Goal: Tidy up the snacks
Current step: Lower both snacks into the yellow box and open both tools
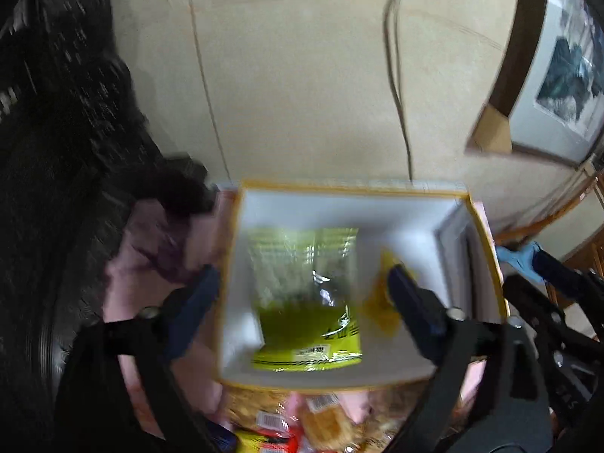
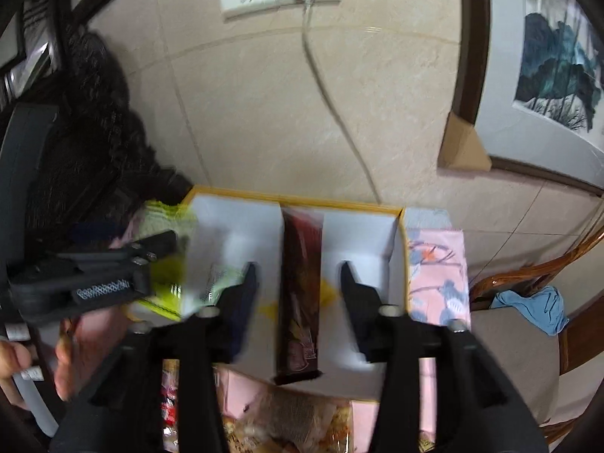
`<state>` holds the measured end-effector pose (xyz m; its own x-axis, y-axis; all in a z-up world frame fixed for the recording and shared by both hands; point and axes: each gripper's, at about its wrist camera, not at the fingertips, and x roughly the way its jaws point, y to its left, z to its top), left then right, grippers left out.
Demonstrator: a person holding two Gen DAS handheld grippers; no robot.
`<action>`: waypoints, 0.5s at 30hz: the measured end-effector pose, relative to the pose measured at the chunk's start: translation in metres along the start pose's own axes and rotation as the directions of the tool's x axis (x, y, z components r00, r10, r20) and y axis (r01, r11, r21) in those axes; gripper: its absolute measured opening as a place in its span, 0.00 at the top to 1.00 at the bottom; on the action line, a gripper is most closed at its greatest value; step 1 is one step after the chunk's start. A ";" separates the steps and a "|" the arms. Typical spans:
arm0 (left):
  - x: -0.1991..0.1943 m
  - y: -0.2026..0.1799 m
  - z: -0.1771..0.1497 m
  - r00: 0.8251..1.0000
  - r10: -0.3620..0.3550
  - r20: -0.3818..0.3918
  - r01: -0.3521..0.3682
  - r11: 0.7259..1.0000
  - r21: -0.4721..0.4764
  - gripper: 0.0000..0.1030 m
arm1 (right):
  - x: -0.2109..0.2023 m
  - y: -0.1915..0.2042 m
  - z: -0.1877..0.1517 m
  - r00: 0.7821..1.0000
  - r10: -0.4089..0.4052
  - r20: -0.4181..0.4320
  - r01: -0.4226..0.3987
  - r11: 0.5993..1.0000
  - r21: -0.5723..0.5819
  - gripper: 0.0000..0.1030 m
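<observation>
Inside the box we're seeing a green packet lying flat; left gripper and right gripper are hovering released, nothing held.

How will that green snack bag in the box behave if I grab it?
The green bag looks like thin, shiny foil, so probably floppy and slippery. It lies flat in the box, so likely light. The left claw, open above it, may crumple it.

A pink floral-patterned cloth covers the carrying surface; on it sits an open white cardboard box with yellow edges; just in front of the box lie clear-wrapped snack packets, blurred; a dark fuzzy garment touches the cloth's far left corner.
</observation>
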<state>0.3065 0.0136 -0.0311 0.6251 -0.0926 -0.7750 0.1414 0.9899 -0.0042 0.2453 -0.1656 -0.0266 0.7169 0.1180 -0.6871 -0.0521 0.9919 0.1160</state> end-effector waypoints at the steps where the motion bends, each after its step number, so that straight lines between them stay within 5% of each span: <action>1: -0.005 0.004 0.005 1.000 0.009 0.016 -0.008 1.000 -0.003 0.03 | -0.005 -0.001 0.003 1.000 -0.001 0.013 0.001 1.000 -0.003 0.43; 7: -0.031 0.027 -0.001 0.993 0.109 0.050 -0.107 0.993 -0.049 0.02 | -0.026 -0.017 -0.006 1.000 0.002 -0.001 -0.002 1.000 -0.005 0.42; 11: -0.045 0.037 -0.037 0.973 0.224 0.048 -0.223 0.974 -0.036 0.02 | -0.040 -0.044 -0.039 0.998 -0.016 -0.055 0.017 1.000 0.006 0.42; 15: -0.054 0.053 -0.093 0.979 0.202 -0.018 -0.203 0.973 -0.114 0.02 | -0.051 -0.066 -0.084 0.992 -0.030 -0.124 0.032 0.999 0.012 0.42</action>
<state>0.2086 0.0809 -0.0477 0.6268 0.1112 -0.7712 -0.0770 0.9938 0.0807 0.1535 -0.2334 -0.0595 0.6268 0.0932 -0.7736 -0.0211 0.9945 0.1028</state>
